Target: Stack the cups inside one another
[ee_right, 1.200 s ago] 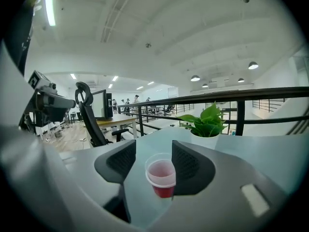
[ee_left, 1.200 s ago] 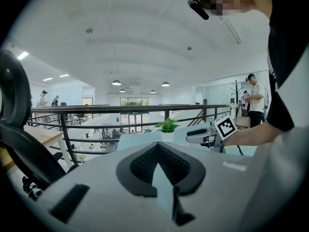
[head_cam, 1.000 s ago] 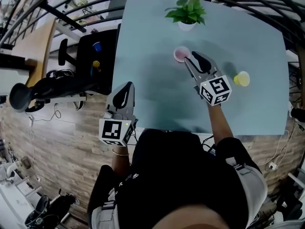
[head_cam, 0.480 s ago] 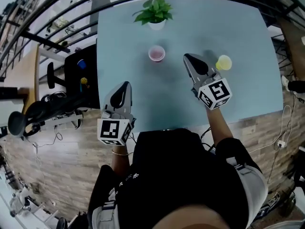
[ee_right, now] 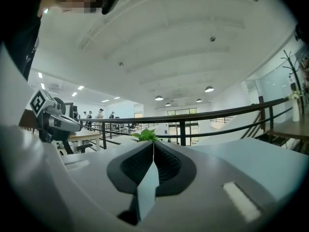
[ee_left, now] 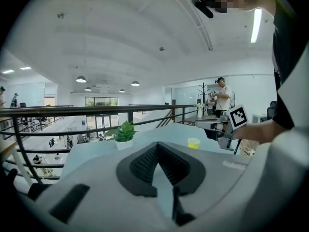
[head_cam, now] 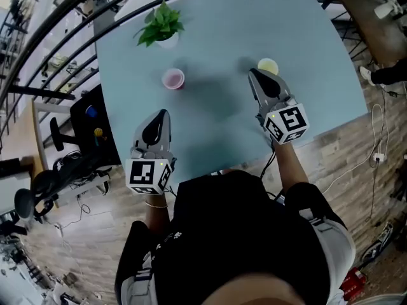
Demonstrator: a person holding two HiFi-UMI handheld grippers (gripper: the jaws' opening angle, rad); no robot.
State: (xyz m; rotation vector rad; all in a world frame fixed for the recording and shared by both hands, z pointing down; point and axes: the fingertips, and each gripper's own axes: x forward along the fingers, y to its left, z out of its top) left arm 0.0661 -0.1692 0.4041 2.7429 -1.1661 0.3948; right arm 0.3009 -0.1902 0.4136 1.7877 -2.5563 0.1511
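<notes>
Approach step, I'd say: the right gripper point(head_cam: 255, 76) is hovering closed and empty just beside the yellow cup point(head_cam: 268, 66). The left gripper point(head_cam: 162, 115) is idling closed and empty, near the pink cup point(head_cam: 173, 79). Cups are sitting well apart. Next: open the right jaws and straddle the yellow rim.

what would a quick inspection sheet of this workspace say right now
surface: light blue table, no spills seen
job's things: pink cup and yellow cup, both upright, apart, not stacked
clutter: potted plant near the far edge
grippers: left gripper shut, empty; right gripper shut, empty, close beside the yellow cup
cables: white cable on the floor at the right
surroundings: black railing, wood floor
</notes>
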